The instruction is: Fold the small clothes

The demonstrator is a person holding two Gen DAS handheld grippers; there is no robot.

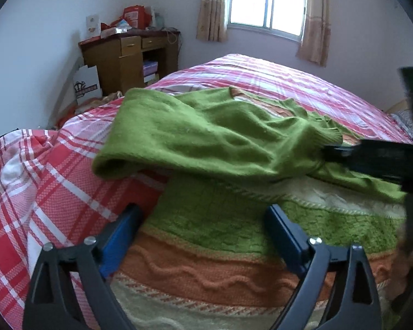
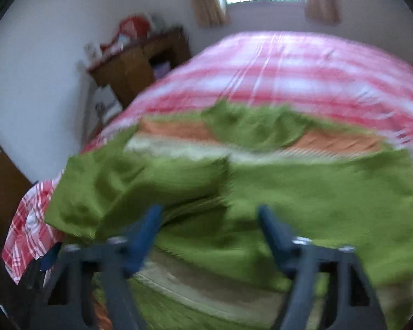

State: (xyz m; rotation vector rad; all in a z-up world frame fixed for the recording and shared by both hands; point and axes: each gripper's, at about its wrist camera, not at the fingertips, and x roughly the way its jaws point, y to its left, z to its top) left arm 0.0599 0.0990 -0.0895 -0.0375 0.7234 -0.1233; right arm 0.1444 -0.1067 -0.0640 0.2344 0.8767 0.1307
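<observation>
Striped knit sweater (image 1: 233,250) lies flat on the plaid bedspread (image 1: 41,181), under both tools; its green sleeve (image 1: 195,140) is folded across just ahead of the left gripper (image 1: 203,236), jaws spread, empty. Right gripper (image 2: 209,236) looks half-spread, blurred; I'd square that sleeve before the next fold

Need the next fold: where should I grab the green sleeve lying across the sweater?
Probably the ribbed cuff, approached from the right: it is the sleeve's free end. The rounded left end is a fold, too bulky to pinch.
</observation>
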